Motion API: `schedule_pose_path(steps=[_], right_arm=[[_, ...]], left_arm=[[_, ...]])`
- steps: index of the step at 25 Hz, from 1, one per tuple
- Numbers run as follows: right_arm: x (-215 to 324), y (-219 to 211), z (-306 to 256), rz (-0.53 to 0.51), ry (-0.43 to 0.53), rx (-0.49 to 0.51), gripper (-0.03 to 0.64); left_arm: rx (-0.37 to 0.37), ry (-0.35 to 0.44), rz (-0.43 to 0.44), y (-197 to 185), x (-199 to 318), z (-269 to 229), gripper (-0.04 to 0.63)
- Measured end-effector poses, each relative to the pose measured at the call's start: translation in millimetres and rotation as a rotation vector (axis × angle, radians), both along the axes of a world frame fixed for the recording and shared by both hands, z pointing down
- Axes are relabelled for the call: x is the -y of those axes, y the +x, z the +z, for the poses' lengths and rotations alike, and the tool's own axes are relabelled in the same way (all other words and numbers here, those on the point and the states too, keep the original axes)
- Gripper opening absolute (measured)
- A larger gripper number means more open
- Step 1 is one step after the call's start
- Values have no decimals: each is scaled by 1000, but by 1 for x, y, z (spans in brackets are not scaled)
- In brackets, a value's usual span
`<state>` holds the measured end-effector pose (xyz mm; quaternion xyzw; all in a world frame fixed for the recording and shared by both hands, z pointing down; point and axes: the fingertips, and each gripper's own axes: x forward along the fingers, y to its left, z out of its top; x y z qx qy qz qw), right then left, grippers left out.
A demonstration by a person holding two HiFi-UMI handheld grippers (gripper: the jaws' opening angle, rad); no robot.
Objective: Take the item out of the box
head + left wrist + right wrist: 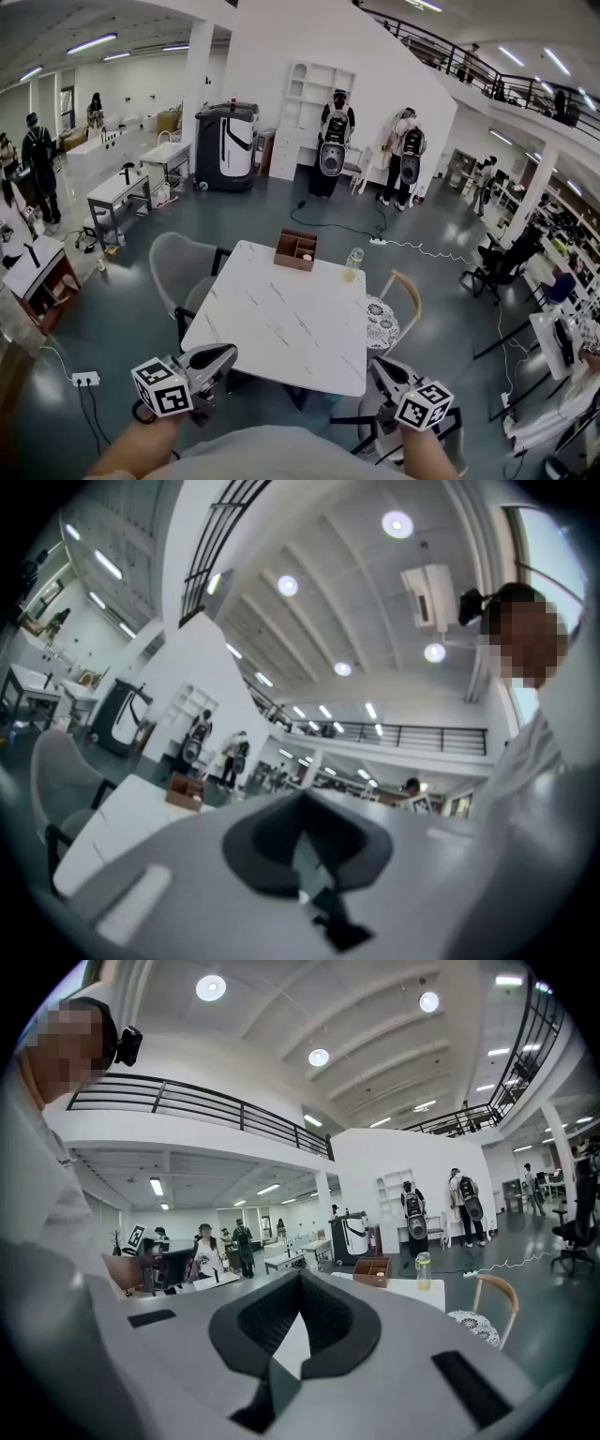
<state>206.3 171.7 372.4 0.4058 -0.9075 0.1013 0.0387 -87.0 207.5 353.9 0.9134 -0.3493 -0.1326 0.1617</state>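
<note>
Head view: wooden box at table far edge; item inside too small to tell, likely light, pinch from above. At near edge: left hand-held gripper, right hand-held gripper, jaws together, empty.

box contents too small to tell, wooden chair half hidden behind table

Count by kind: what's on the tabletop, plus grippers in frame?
wooden box: 1
glass jar: 1
grippers: 2 (left gripper, right gripper, both shut on nothing)
Total: 4
</note>
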Motion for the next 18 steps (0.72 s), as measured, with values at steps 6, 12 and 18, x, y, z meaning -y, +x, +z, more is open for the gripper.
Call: schedule_pose_path(steps=[6,12,18], right_arm=[[-17,34,9,-28,11,3,6],[-25,58,20,-47,1,25,6],[-21,57,41,-62,-24,62,6]], left_arm=[[27,-28,-5,45,-13,10,3],[58,-53,6,80,-18,12,3],[82,-81,17,84,-10,19,2]])
